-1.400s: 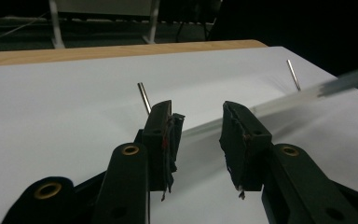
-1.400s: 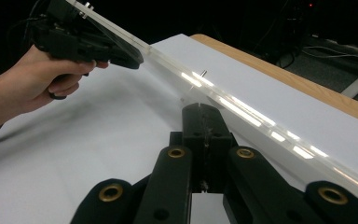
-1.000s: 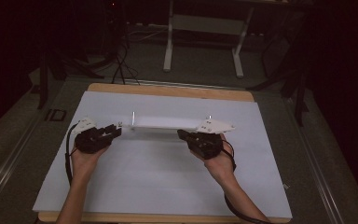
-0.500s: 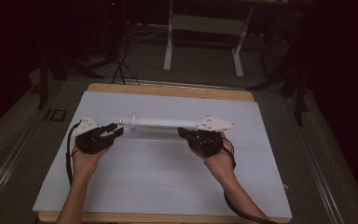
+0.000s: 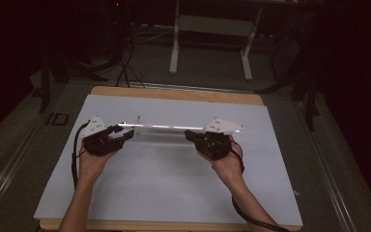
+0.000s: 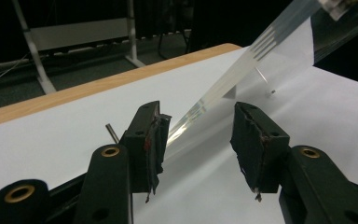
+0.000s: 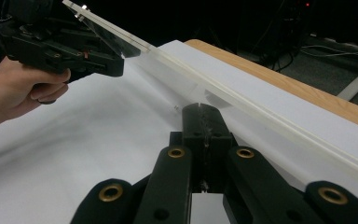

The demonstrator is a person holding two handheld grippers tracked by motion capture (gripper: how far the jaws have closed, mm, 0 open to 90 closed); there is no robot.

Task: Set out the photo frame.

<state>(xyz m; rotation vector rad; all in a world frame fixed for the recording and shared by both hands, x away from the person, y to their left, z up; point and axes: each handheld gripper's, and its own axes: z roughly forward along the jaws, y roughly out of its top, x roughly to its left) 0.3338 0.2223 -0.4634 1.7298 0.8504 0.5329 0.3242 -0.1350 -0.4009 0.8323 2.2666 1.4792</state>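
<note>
Long clear acrylic strip point(image 5: 174, 127) lies crosswise over the white paper sheet point(image 5: 164, 193) on the wooden tabletop point(image 5: 174, 94), raised a bit above it, w/ a thin upright pin under it near the L end. L gripper point(image 5: 125, 137) is released: its jaws have just been opening, and the strip's tip sits between them, close by one pad, other pad well clear. R gripper point(image 5: 189, 134) is clenched tight at the strip's R part; can't tell if it actually pinches the clear edge or just sits under it. Main risk imo: w/ L let go, the strip's L end is unsupported, so it could sag, swing or tip off the pin, esp. if the R grip is marginal. The L pad could also snag the tip when backing off and drag the strip askew. Clear material is hard to see, so misjudging the edge is likely.
</note>
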